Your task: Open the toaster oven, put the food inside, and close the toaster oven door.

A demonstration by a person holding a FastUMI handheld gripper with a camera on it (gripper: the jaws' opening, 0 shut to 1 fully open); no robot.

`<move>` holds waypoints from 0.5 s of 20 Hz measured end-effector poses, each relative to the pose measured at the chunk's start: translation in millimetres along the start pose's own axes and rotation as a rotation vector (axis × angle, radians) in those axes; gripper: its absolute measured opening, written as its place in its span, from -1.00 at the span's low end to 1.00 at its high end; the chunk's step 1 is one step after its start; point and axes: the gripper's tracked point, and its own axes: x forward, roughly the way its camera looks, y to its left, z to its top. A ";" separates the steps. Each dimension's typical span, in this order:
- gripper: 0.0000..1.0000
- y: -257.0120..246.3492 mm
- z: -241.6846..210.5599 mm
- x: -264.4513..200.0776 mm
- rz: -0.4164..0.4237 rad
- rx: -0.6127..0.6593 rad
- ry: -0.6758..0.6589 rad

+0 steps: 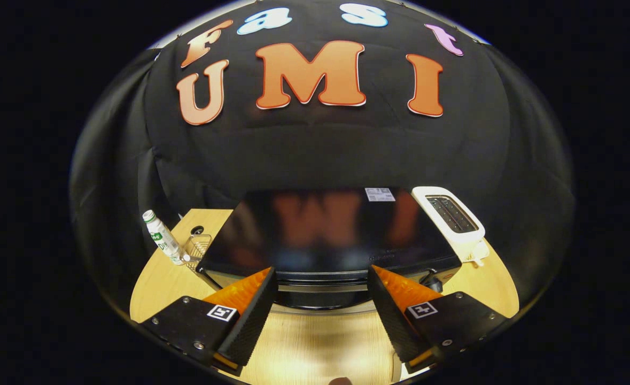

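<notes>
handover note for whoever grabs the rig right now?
Gripper: open, holding nothing, fingers spread just above the toaster oven's front top edge.
Toaster oven: on the wooden table, directly ahead; the glossy black top faces the camera, and the door looks shut.
Food: I can't pick it out.
Nearby: white pop-up toaster to the oven's right; bottle and small wire basket to its left.
Done: nothing visible.
Left: open door, load food, close door.

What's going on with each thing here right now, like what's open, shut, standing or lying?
gripper: open, fingers spread above the oven's front edge, holding nothing.
toaster oven: door looks shut, seen from above.
toaster: upright beside the oven, slots look empty.
bottle: capped, standing at the oven's other side.
wire basket: upright by the bottle; contents unclear.
</notes>
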 end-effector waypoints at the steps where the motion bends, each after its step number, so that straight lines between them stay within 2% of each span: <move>1: 1.00 1.1 1.7 -2.4 0.007 0.007 -0.013; 10: 1.00 0.0 -18.2 -30.4 0.037 0.018 -0.002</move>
